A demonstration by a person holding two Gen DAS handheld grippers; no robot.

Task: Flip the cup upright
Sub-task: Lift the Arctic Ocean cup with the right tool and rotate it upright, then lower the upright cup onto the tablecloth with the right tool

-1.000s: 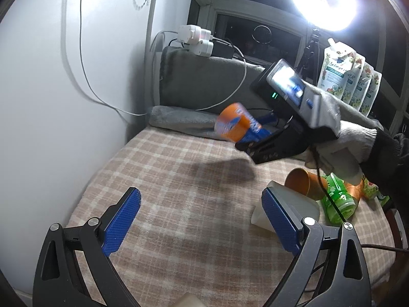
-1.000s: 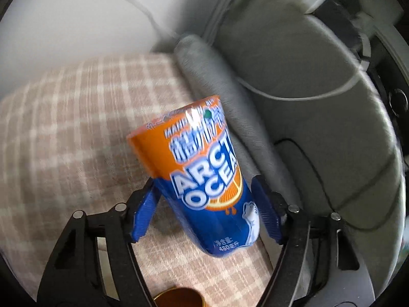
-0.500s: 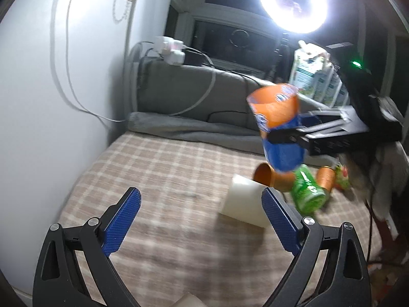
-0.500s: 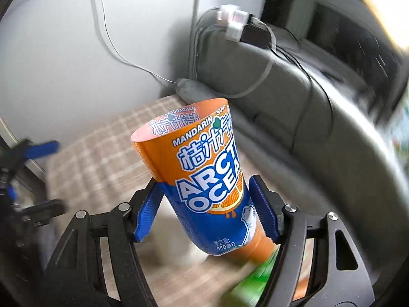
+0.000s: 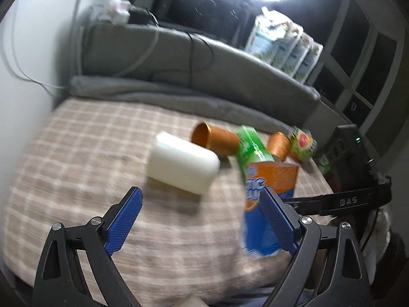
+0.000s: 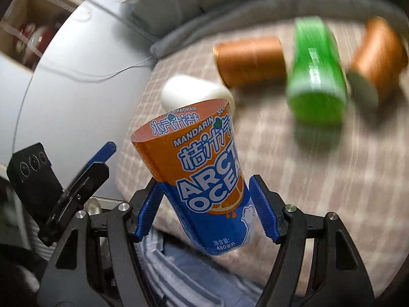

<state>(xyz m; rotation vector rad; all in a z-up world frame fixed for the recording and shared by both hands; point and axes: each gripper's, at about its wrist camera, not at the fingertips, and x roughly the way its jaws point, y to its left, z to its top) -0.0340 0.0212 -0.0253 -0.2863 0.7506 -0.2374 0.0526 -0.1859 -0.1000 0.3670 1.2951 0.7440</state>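
My right gripper (image 6: 208,206) is shut on an orange and blue Arctic Ocean cup (image 6: 204,174), held near upright with its open mouth up, low over the checked cloth near its front edge. The same cup (image 5: 265,204) shows in the left wrist view, partly behind my left gripper's right finger. My left gripper (image 5: 202,220) is open and empty above the cloth, just left of the cup. A white cup (image 5: 182,162) lies on its side ahead of it.
On the checked cloth (image 5: 76,158) lie two copper cups (image 5: 213,140) (image 5: 278,144), a green cup (image 5: 251,144) and a small red-green cup (image 5: 303,143), all on their sides. A grey cushion (image 5: 179,58) and cables line the back. A white wall (image 5: 25,51) stands at left.
My right gripper has carried the orange and blue cup down toward the front right of the cloth, next to my left gripper. The left gripper has tilted to face the lying cups.
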